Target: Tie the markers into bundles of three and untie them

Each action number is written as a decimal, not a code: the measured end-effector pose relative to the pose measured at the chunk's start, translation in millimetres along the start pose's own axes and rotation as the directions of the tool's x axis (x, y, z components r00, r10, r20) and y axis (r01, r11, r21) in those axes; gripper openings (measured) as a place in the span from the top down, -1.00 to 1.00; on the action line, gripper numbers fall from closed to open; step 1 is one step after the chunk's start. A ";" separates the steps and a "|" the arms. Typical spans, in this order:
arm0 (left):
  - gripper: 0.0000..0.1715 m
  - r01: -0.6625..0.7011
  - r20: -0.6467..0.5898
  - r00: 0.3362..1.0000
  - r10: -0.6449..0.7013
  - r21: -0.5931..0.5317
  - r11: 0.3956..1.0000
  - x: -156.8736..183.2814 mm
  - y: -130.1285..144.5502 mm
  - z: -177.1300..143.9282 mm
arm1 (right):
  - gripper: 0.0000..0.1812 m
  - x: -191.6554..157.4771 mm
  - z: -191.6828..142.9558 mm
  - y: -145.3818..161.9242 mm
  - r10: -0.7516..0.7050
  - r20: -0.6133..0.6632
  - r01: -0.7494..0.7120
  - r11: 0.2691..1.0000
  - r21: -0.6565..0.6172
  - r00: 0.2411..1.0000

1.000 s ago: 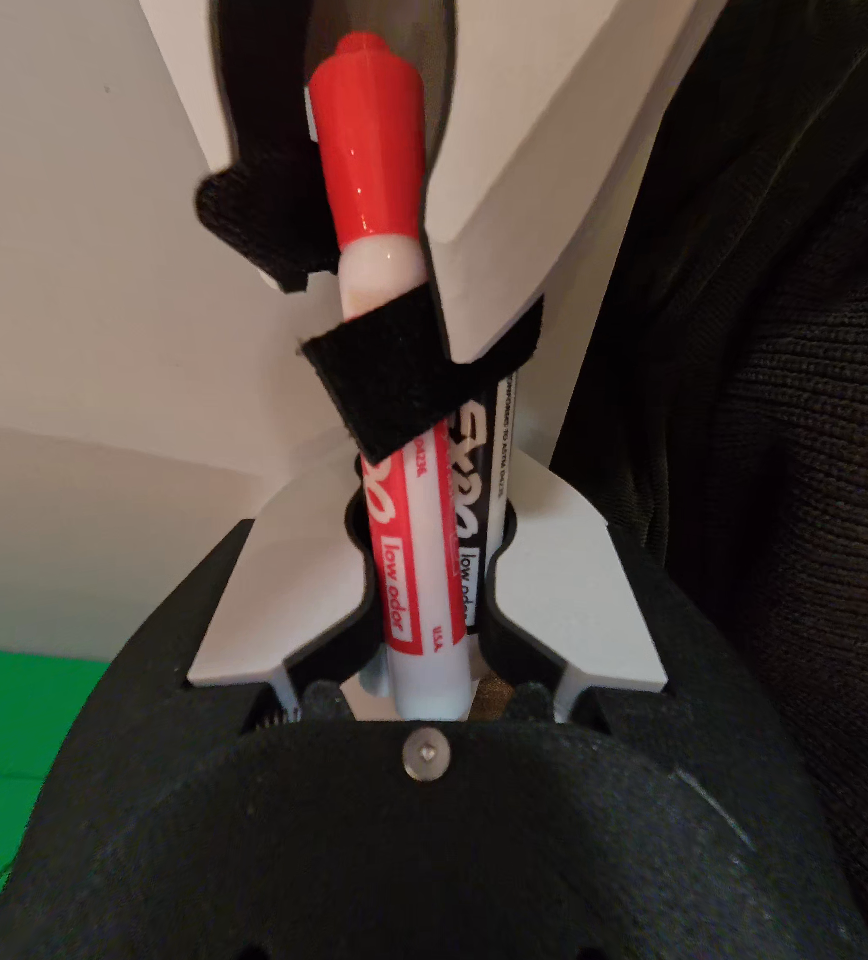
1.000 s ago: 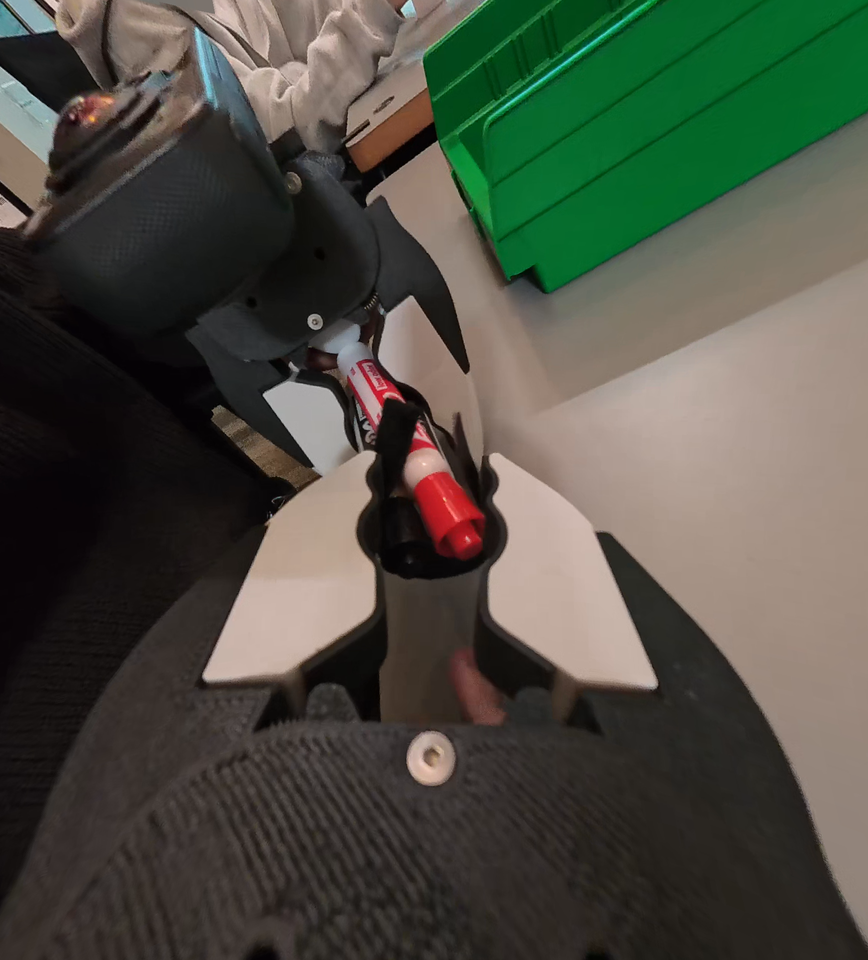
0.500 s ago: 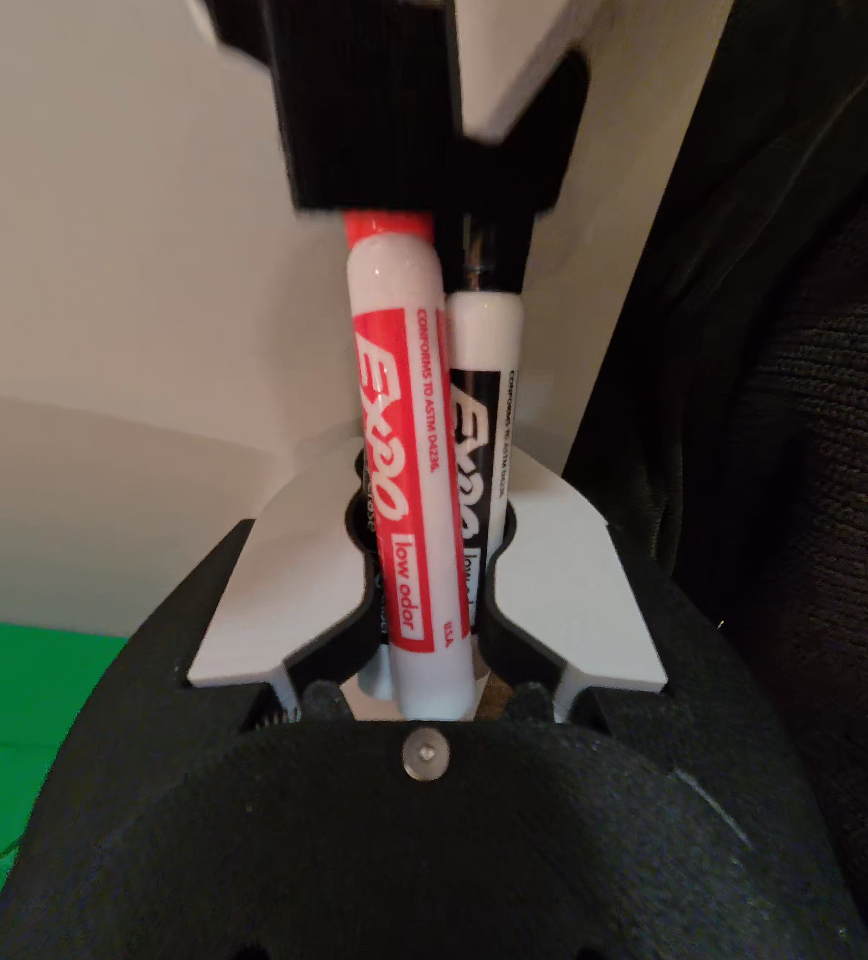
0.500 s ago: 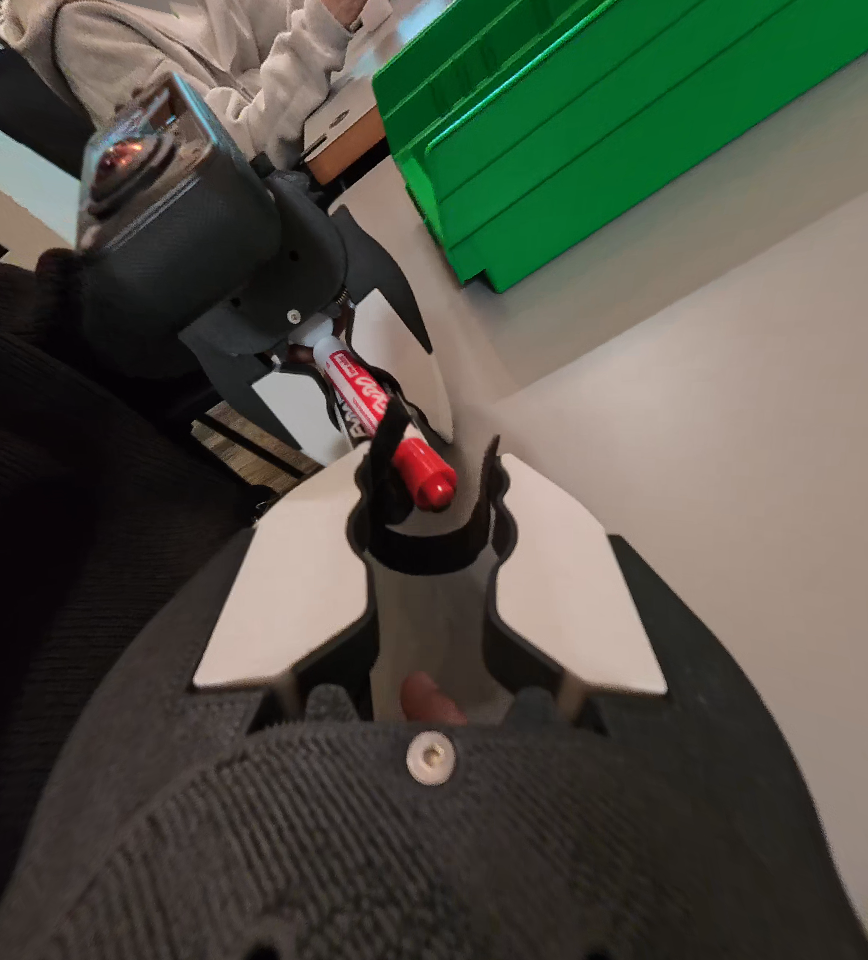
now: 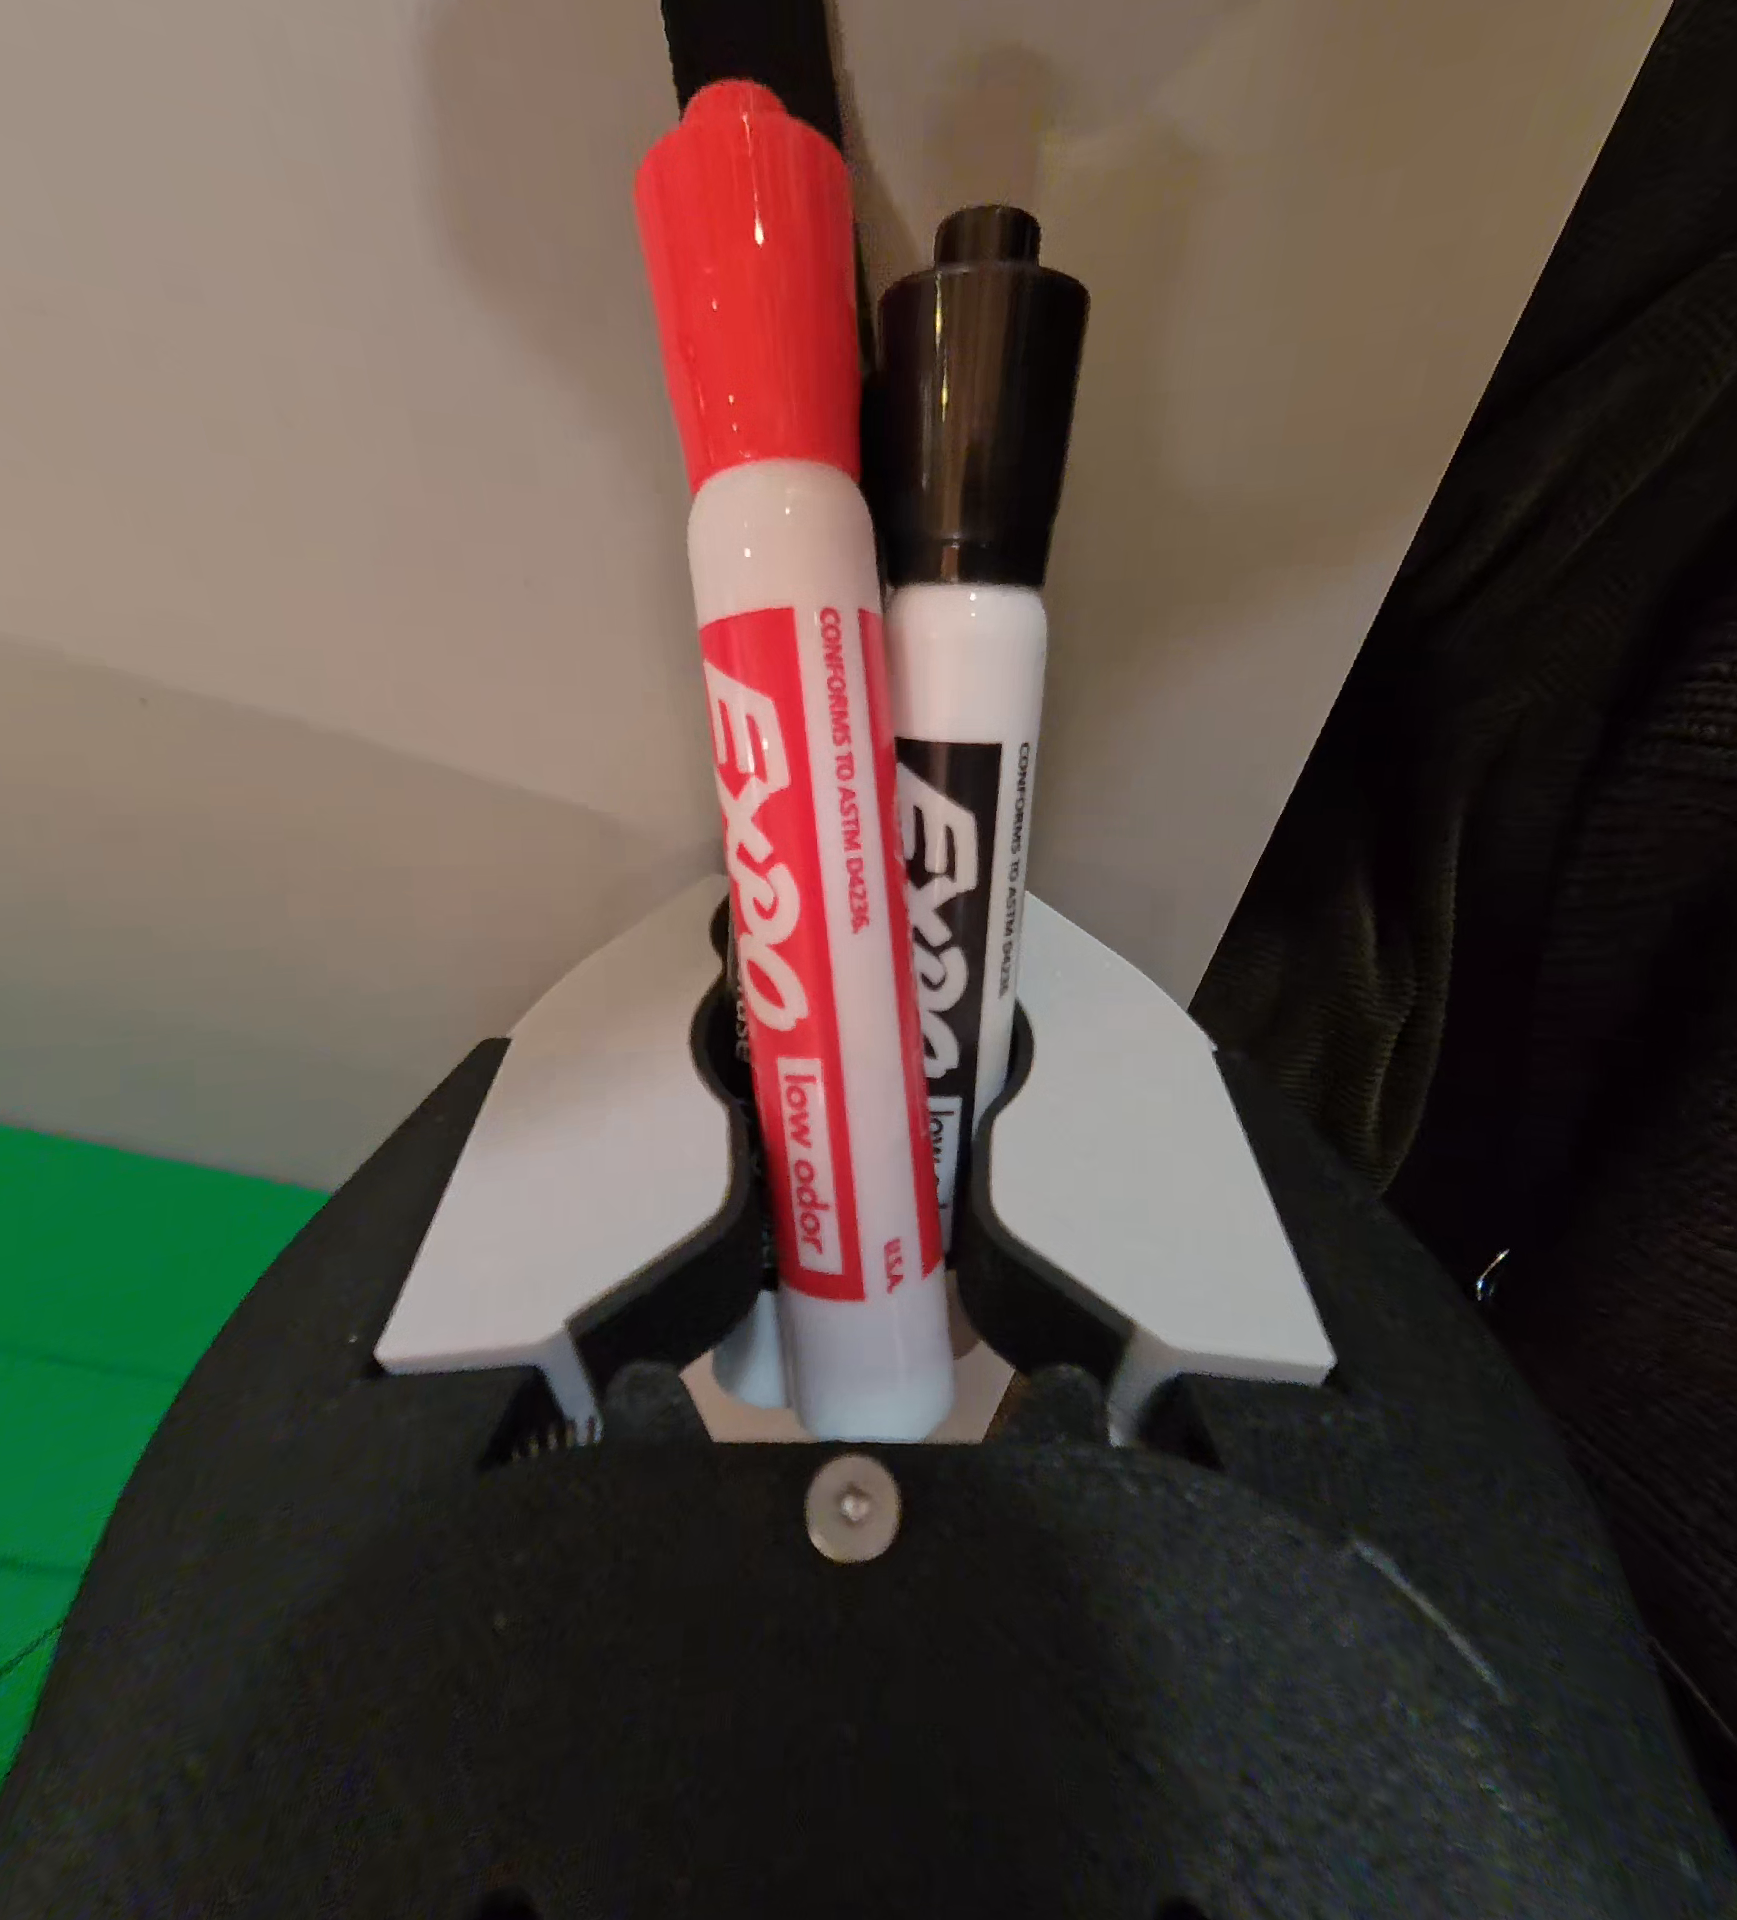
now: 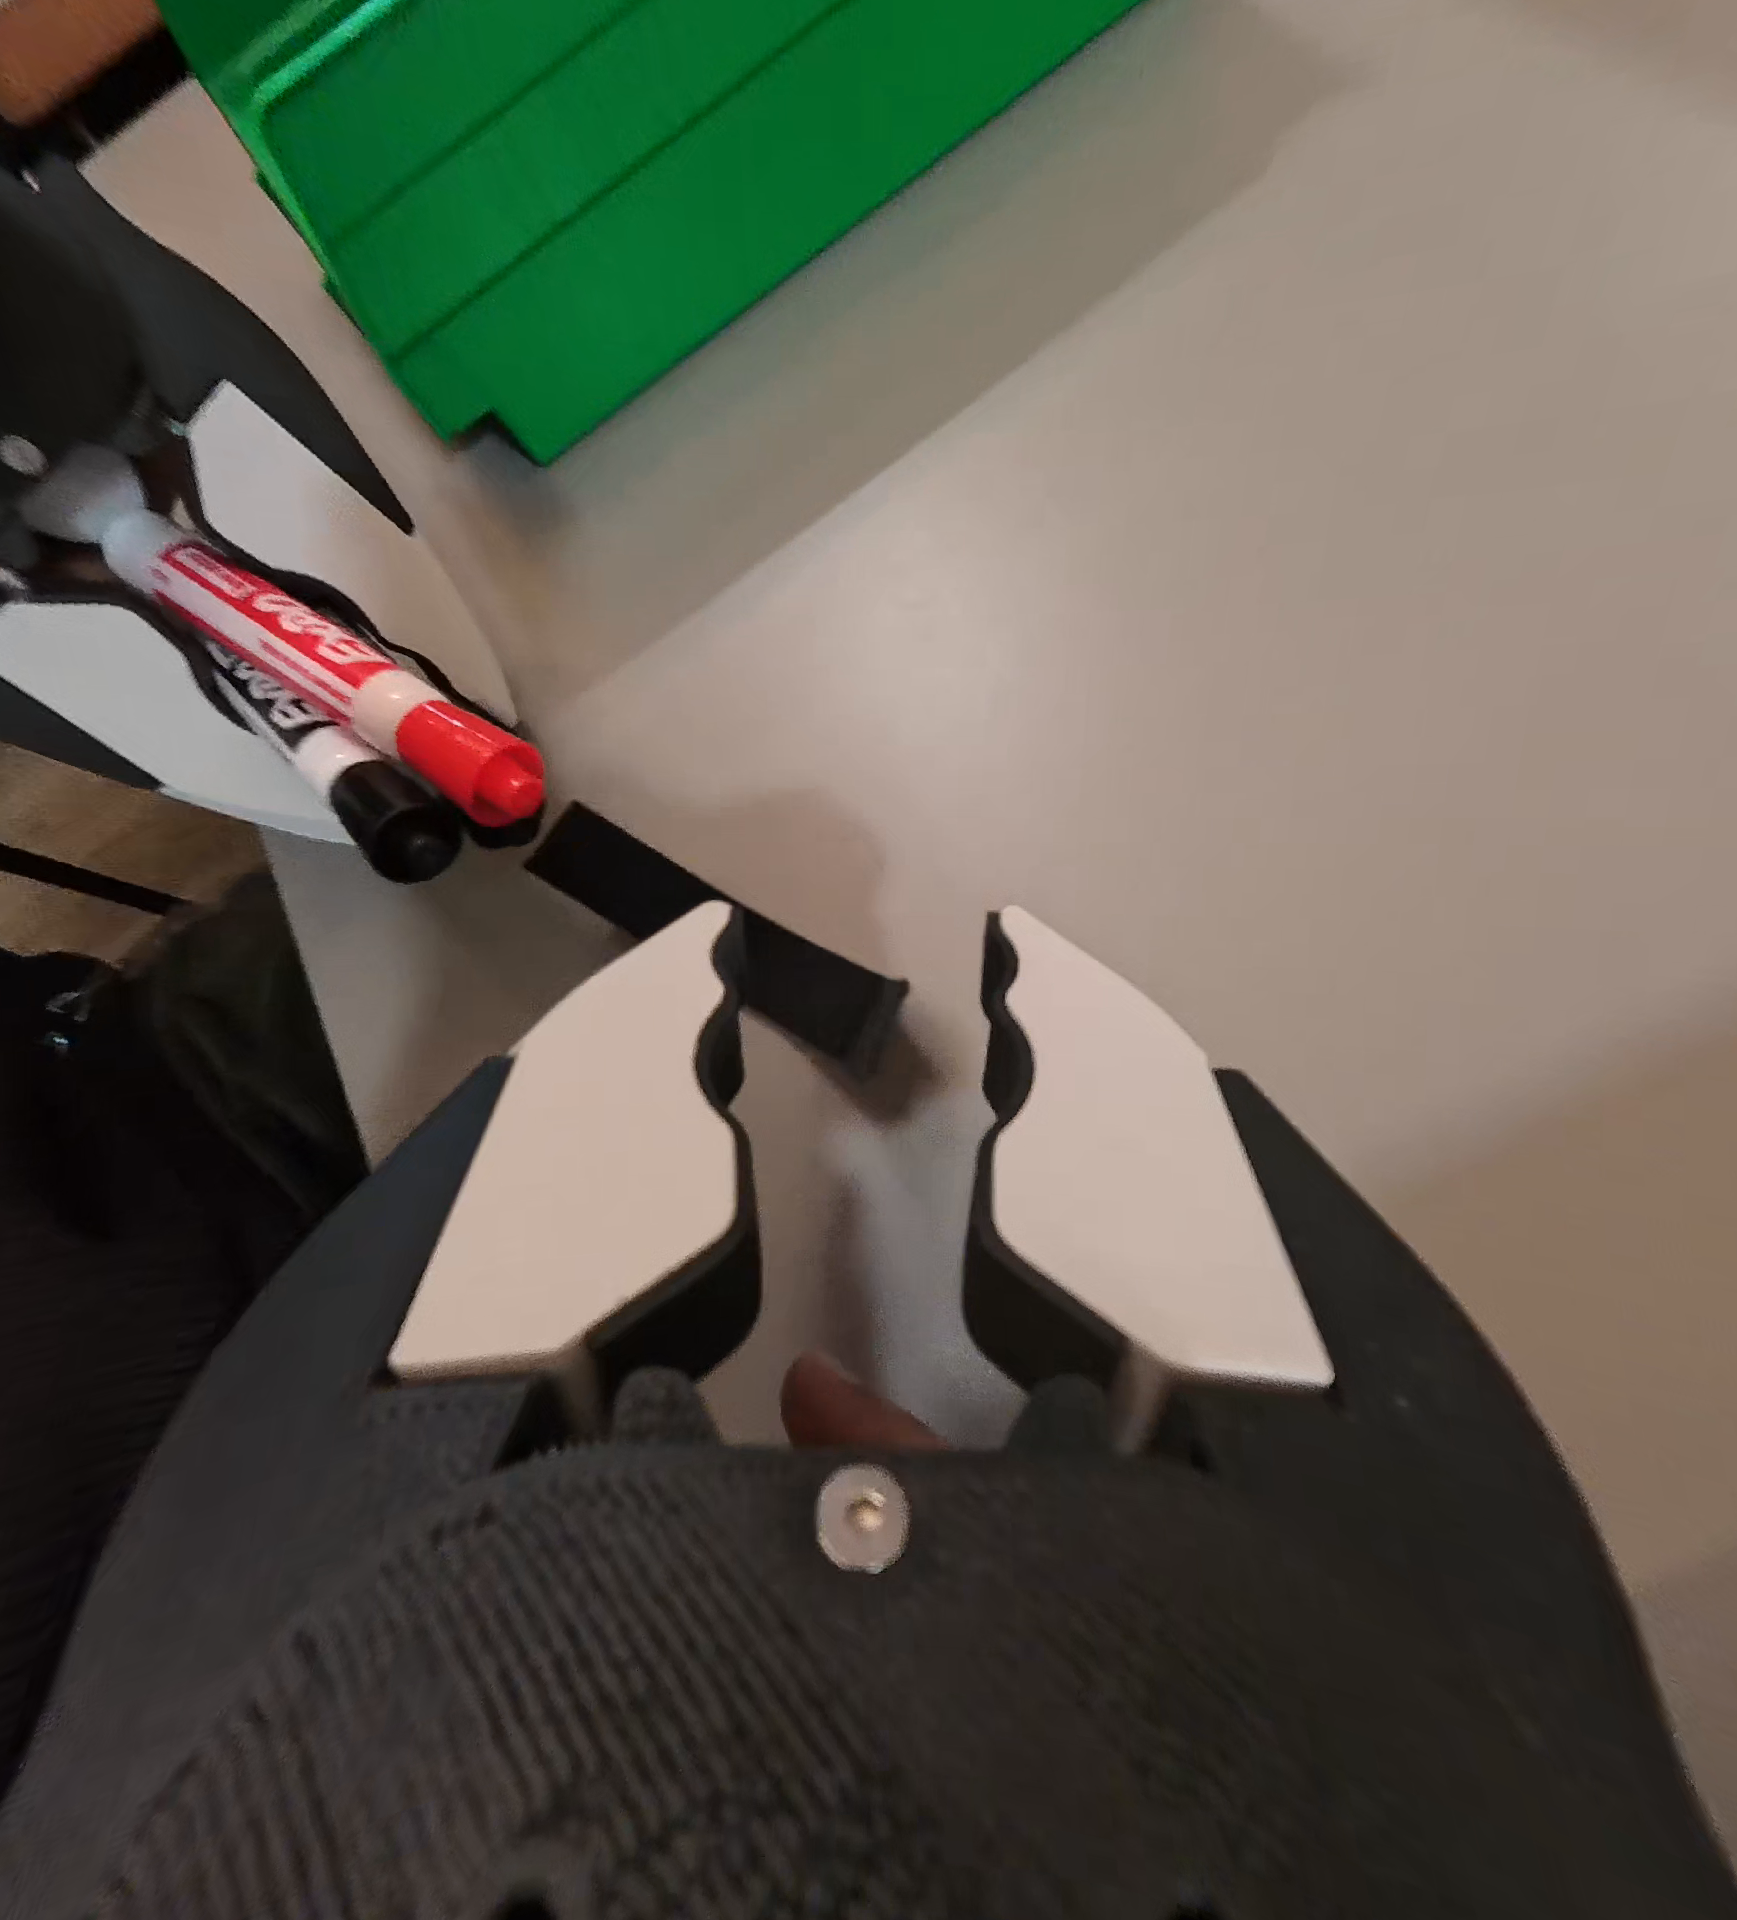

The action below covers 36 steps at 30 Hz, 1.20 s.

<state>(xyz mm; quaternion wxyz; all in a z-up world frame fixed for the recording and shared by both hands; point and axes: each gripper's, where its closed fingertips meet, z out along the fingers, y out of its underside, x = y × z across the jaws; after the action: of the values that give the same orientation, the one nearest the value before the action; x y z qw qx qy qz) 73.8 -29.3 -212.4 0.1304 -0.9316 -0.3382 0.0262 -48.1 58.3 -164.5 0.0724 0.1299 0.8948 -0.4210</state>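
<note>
Right now your left gripper [image 5: 869, 1049] is clamped on 2 markers side by side, their barrels pinched between its white fingers [image 5: 573, 1195]. The red marker [image 5: 802, 831] sits on the left with its red cap pointing to 12 o'clock, and the black marker [image 5: 978, 665] touches it on the right, its black cap ending a little lower. Behind the caps, at 12 o'clock, a black strap [image 5: 682, 42] runs out of the top of your left view. A green bin [image 5: 64, 1351] shows at 8 o'clock there, and a dark knit sleeve [image 5: 1622, 935] fills the 3 o'clock side. Your right gripper [image 6: 859, 1023] has its fingers spread apart and grips nothing. In your right view the black strap [image 6: 718, 925] lies on the pale table [image 6: 1363, 727] just ahead of the fingertips, its near end between them, whether it touches the left fingertip you cannot tell. The 2 markers stick out of your left gripper at 10 o'clock, caps just beside the strap's far end. More green bins [image 6: 635, 187] stand at 12 o'clock, well apart from the strap.
</note>
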 end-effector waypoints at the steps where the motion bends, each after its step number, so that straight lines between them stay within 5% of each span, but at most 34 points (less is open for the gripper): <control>1: 0.47 -0.001 0.002 1.000 0.001 -0.001 1.000 0.0 0.1 0.0 | 0.51 1.7 0.2 -0.4 -0.029 -0.027 0.029 1.000 -0.006 0.999; 8: 0.46 -0.010 0.013 1.000 0.010 -0.005 1.000 -0.1 0.7 0.1 | 0.46 16.1 -32.8 -2.4 -0.062 -0.124 0.069 0.996 0.050 0.990; 17: 0.46 -0.011 0.018 1.000 0.011 -0.001 1.000 -0.2 1.1 0.2 | 0.38 -1.6 -5.0 20.9 0.136 0.070 -0.140 0.988 0.057 0.988; 19: 0.46 -0.011 0.016 1.000 0.011 0.001 1.000 -0.2 1.2 0.2 | 0.53 0.5 4.8 21.1 0.093 0.037 -0.095 0.994 0.049 0.995; 21: 0.46 -0.010 0.015 1.000 0.010 0.003 1.000 -0.2 1.3 0.2 | 0.92 1.5 7.1 20.9 0.040 0.006 -0.040 0.999 0.020 0.999; 23: 0.46 -0.008 0.014 1.000 0.008 0.004 1.000 -0.1 1.2 0.1 | 0.97 3.1 0.8 19.4 -0.007 -0.026 0.006 1.000 -0.009 1.000; 27: 0.46 -0.007 0.017 1.000 0.007 -0.002 1.000 -0.1 1.2 0.2 | 0.97 17.3 -26.8 41.7 -0.076 -0.121 0.046 0.971 -0.234 0.990; 32: 0.46 -0.007 0.019 1.000 0.007 -0.006 1.000 -0.1 1.0 0.3 | 0.96 31.6 -84.3 82.0 -0.225 -0.243 0.029 0.787 -0.617 0.943; 36: 0.46 -0.008 0.019 1.000 0.008 -0.004 1.000 -0.1 1.0 0.3 | 0.96 38.5 -106.1 91.7 -0.257 -0.311 -0.042 0.707 -0.706 0.915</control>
<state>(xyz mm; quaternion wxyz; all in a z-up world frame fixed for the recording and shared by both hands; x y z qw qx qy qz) 74.4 -30.1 -213.0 0.1253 -0.9330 -0.3355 0.0347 -60.1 203.0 -173.7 -0.0872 0.1198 0.9887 -0.0205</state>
